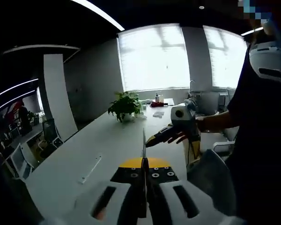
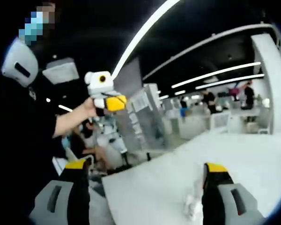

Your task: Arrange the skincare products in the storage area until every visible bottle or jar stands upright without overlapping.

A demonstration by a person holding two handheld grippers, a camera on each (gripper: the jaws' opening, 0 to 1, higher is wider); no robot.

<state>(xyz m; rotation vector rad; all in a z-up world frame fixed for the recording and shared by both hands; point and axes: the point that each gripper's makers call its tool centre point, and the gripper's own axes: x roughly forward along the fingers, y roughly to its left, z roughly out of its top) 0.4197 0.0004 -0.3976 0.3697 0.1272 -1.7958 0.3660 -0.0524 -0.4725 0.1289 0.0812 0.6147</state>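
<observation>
A person holds the left tongs (image 1: 144, 187) clenched and the right tongs (image 2: 145, 187) spread wide above a white table (image 1: 107, 145), far ahead of which small bottles (image 1: 158, 98), likely light and slippery, want mid-body grips.

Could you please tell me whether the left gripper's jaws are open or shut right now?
Shut. In the left gripper view, the left gripper has its two jaws pressed together over the white table, with nothing between them.

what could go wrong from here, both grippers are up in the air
The left gripper has its jaws shut, so it must open before any grasp. The skincare bottles sit at the far end of the table beside the potted plant; a hasty reach might knock them. The right gripper is open.
</observation>
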